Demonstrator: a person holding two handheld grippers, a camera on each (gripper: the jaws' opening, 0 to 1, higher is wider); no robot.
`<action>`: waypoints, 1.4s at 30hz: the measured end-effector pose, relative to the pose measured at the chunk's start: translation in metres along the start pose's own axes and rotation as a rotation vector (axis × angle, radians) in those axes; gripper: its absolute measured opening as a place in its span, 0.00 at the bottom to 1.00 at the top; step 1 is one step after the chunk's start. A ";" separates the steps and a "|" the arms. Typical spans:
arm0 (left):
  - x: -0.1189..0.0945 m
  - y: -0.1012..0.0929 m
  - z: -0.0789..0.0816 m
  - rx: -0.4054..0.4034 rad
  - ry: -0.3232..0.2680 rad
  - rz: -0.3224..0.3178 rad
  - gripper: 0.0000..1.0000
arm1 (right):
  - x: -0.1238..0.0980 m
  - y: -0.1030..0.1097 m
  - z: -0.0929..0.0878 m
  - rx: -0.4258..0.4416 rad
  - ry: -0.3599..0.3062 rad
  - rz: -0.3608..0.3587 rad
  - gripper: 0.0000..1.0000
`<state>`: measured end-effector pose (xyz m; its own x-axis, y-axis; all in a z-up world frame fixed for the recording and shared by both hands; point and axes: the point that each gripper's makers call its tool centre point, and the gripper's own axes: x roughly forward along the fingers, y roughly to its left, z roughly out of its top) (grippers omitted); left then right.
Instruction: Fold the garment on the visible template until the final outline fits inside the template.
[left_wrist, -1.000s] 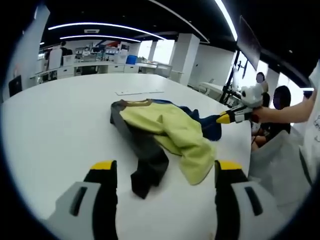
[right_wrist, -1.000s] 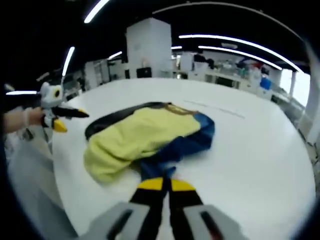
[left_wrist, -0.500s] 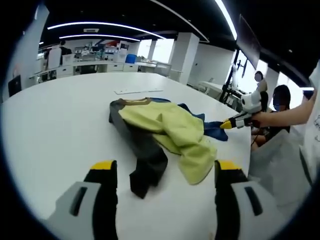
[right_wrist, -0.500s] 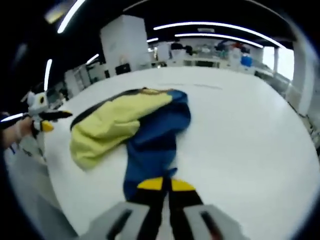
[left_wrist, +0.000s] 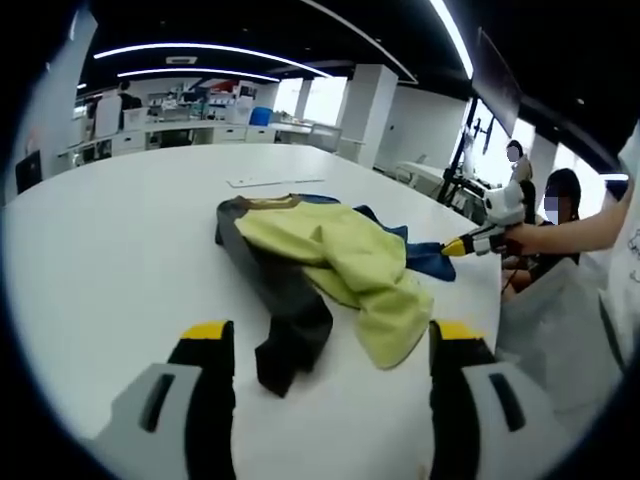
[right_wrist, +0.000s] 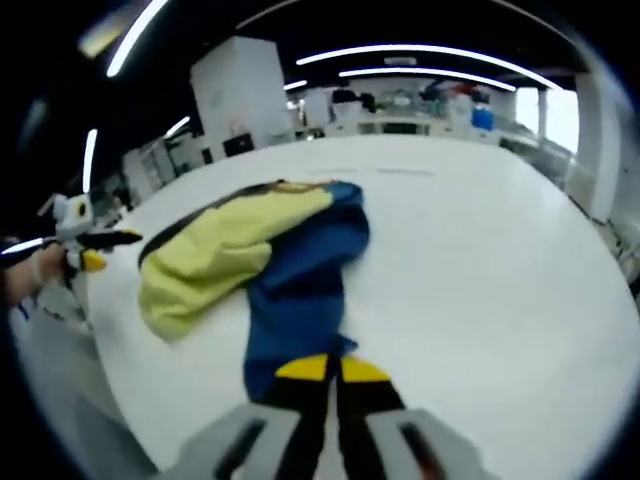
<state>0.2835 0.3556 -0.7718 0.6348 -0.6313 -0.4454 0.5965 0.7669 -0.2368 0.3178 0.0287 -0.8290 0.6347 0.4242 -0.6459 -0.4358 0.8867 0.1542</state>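
White table (right_wrist: 480, 250), garment (right_wrist: 270, 260) lengthwise toward right gripper (right_wrist: 326, 368) clamping blue sleeve, left gripper (left_wrist: 330, 345) jaws apart.

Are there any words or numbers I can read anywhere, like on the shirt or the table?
None can be read.
The garment shows plain yellow, blue and dark grey cloth, no print in sight.
The white table has a thin pale strip lying on it; any marks on it are too small to tell.
The far desks are too blurred for any lettering.
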 end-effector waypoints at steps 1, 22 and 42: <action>0.000 0.000 0.000 -0.001 0.000 0.000 0.77 | -0.003 0.000 0.002 0.002 -0.001 0.001 0.00; 0.002 0.002 -0.012 -0.014 0.024 0.003 0.76 | -0.039 -0.082 -0.001 0.164 -0.054 -0.133 0.00; 0.005 0.002 -0.014 -0.022 0.035 0.004 0.76 | -0.059 -0.140 -0.026 0.309 -0.056 -0.242 0.00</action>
<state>0.2812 0.3553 -0.7867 0.6197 -0.6241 -0.4759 0.5825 0.7721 -0.2541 0.3249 -0.1249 -0.8323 0.7329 0.1979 -0.6509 -0.0624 0.9723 0.2253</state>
